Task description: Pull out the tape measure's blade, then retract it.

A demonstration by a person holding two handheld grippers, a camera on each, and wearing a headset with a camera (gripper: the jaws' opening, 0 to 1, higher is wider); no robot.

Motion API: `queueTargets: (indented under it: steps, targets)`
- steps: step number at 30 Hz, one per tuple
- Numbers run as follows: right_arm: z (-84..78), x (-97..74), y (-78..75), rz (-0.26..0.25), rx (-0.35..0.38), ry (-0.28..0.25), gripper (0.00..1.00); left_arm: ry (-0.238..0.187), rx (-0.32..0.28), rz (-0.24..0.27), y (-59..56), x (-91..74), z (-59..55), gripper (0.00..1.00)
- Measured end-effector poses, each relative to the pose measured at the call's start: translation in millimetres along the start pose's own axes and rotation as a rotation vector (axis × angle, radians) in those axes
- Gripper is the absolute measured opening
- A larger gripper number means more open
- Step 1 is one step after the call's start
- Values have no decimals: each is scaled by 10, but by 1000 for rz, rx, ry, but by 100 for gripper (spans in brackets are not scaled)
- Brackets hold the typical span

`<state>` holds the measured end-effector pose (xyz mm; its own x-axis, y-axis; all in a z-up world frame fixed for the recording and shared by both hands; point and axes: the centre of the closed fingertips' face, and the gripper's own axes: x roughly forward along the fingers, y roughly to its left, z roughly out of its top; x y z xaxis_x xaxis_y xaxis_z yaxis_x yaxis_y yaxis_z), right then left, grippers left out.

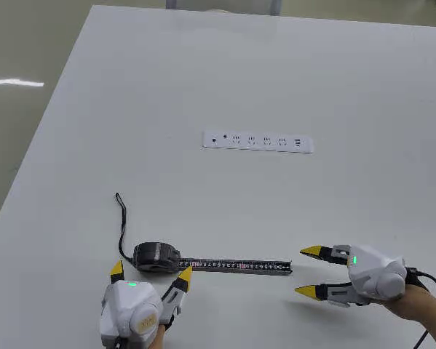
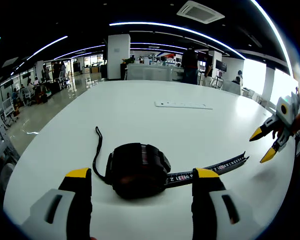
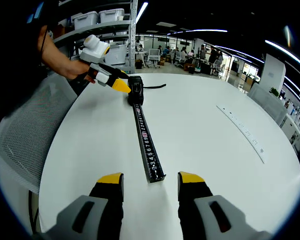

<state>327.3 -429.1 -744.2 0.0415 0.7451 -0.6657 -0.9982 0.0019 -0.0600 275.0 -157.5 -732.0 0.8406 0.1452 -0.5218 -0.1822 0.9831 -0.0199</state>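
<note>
Tabletop (image 1: 290,80): white; power strip (image 1: 258,142) lies farther back.
Head view: tape measure (image 1: 157,257) near the front edge, blade (image 1: 236,265) extended.
Left gripper view: left gripper (image 2: 142,173) spread, flanking the tape measure.
Right gripper view: right gripper (image 3: 151,177) spread, just short of the blade tip.

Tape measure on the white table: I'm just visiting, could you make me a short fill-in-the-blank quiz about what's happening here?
1. The tape measure has its blade pulled ____ across the white table.
2. The right gripper sits just short of the blade's tip, and its jaws stand ____.
3. The left gripper has open jaws flanking the tape measure, whose colour is ____.
4. Farther back lies a ____ power strip.

Missing words: out, open, black, white.
</note>
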Motion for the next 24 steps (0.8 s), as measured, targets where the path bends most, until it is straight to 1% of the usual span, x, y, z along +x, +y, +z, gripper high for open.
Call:
queueTargets:
  steps: [2, 6, 12, 14, 16, 18, 22, 24]
  targets:
    - [-11, 37, -9, 17, -3, 4, 41, -11, -5, 3, 8, 28, 14, 80]
    - [-47, 87, -39, 35, -5, 14, 38, -25, -26, 2, -12, 78, 45, 79]
    - [-150, 148, -67, 50, 13, 27, 36, -17, -29, 8, -36, 133, 36, 77]
    - [-163, 160, -67, 52, 17, 27, 34, -12, -44, 12, -33, 143, 27, 76]
    - [-175, 171, -67, 55, 19, 28, 33, -7, -55, 26, -6, 163, -2, 75]
    - [-179, 182, -63, 60, 20, 28, 31, -1, -77, 33, 6, 175, -22, 74]
    - [-174, 204, -74, 62, 31, 22, 28, 13, -89, 43, 21, 213, -69, 71]
    - [-174, 215, -81, 63, 27, 20, 25, 7, -94, 45, 18, 219, -59, 71]
